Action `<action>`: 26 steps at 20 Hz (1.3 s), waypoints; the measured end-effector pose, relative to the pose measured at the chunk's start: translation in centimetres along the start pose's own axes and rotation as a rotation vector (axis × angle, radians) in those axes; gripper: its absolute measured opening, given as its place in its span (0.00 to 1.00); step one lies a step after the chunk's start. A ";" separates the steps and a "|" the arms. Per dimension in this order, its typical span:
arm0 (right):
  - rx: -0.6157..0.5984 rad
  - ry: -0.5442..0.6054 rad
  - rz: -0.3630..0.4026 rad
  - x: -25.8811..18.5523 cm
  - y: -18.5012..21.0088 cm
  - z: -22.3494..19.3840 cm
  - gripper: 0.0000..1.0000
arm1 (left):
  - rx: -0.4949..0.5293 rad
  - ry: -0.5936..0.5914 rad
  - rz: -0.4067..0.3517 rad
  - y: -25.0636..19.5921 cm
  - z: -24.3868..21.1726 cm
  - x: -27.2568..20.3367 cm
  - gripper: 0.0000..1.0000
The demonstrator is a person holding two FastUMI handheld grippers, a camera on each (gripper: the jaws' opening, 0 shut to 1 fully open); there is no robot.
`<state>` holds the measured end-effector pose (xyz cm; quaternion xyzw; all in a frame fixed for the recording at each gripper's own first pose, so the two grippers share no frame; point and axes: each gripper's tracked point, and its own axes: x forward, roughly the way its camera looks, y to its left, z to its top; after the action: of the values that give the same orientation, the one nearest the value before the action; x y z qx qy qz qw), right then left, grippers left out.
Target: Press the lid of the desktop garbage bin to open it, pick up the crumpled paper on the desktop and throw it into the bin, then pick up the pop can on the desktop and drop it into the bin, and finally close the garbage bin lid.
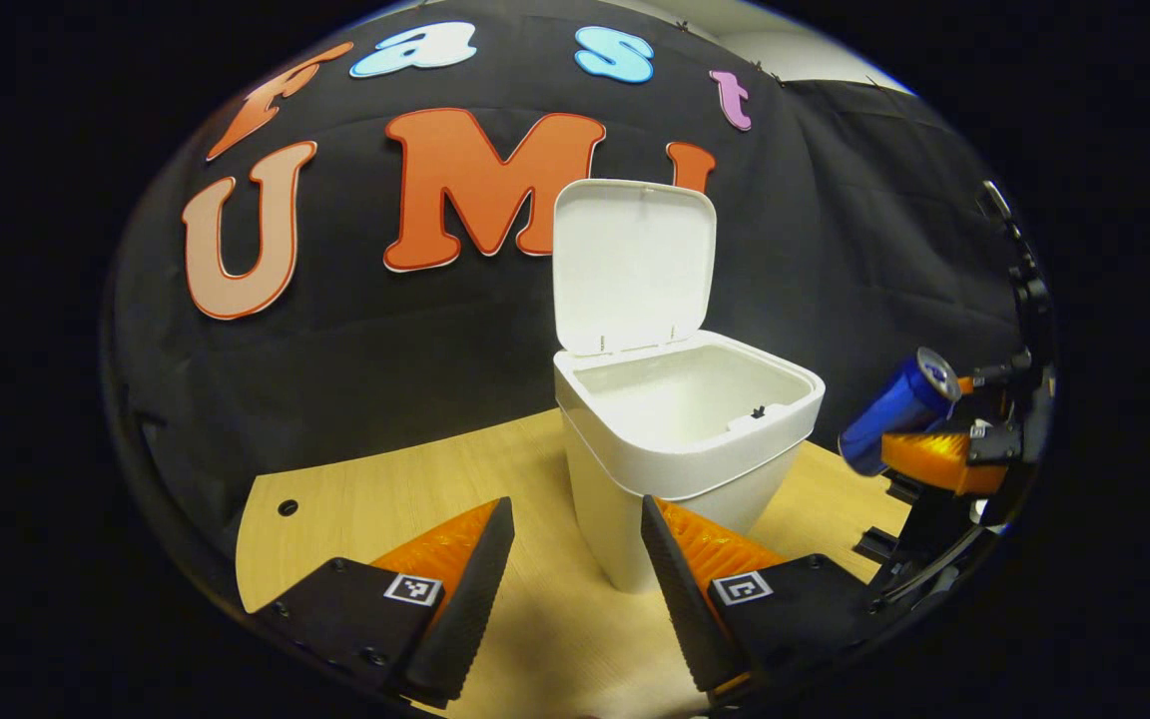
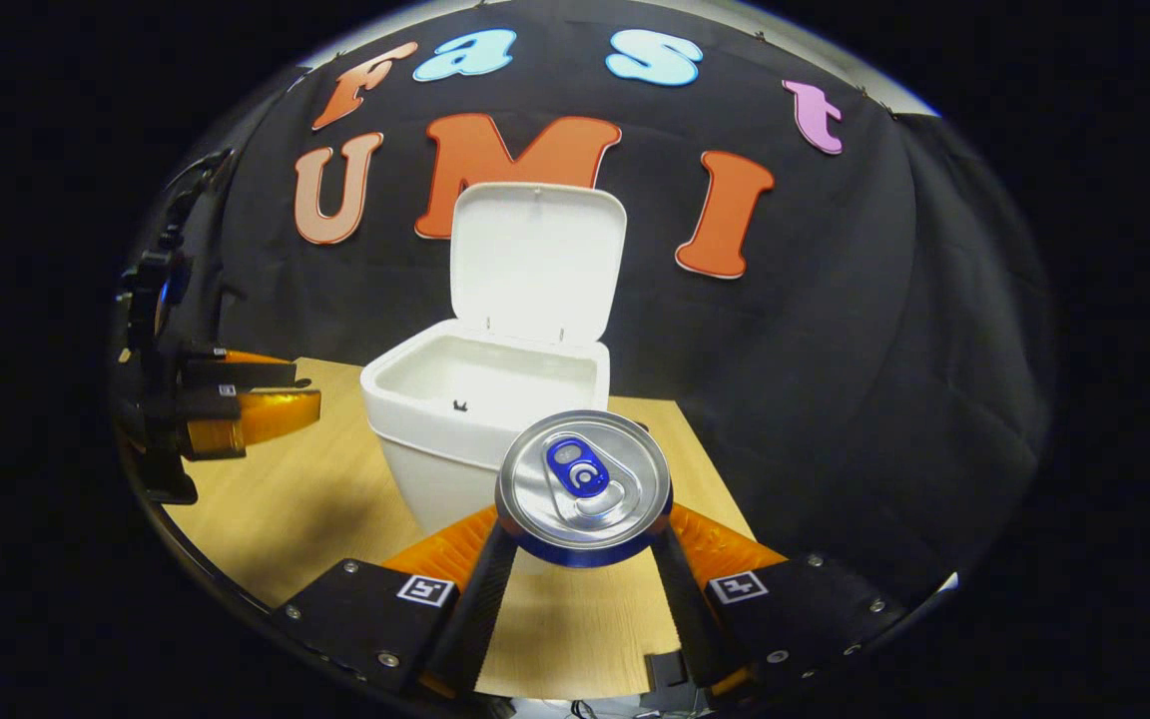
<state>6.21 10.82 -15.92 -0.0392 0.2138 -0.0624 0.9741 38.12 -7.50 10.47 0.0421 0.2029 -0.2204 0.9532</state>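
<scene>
The wooden desktop carries the white garbage bin, which stands upright near the booth's back wall with its lid raised at the rear hinge, so the mouth is open upward. In both views the inside of the bin is seen as pale and bare down to the depth visible; the bottom is hidden, so whether the crumpled paper lies there cannot be told. The pop can is gripped by the right gripper, both fingers pressed on its sides, its top end turned toward the camera and its long axis lying along the fingers, pointing at the bin. In the left gripper view the same can is seen held tilted, above the desktop and to one side of the bin, clear of the rim. The mouth lies ahead of the can and slightly lower, so a forward carry over the rim is judged to be needed before release. The left gripper is held with jaws apart and nothing between them, low over the desktop, facing the bin's front wall.
</scene>
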 end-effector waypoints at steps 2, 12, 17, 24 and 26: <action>-0.008 -0.019 0.003 0.1 -0.4 1.7 0.78 | 0.006 -0.002 0.017 0.7 -0.2 -0.5 0.83; -0.006 -0.088 0.058 1.6 -0.2 7.2 0.77 | -0.040 0.024 0.107 4.3 -2.9 -3.0 0.93; -0.037 -0.110 0.085 2.8 0.6 8.8 0.78 | -0.077 0.025 0.161 6.2 -3.5 -4.4 0.95; -0.063 -0.072 0.120 5.2 2.2 8.6 0.77 | -0.106 0.029 0.251 8.6 -4.8 -6.6 0.98; -0.066 -0.060 0.127 5.8 2.6 8.3 0.78 | -0.122 0.035 0.269 9.1 -5.3 -7.1 0.97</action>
<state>15.17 12.96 -11.04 -0.0597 0.1886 0.0080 0.9802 34.31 4.48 8.41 0.0149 0.2252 -0.0770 0.9711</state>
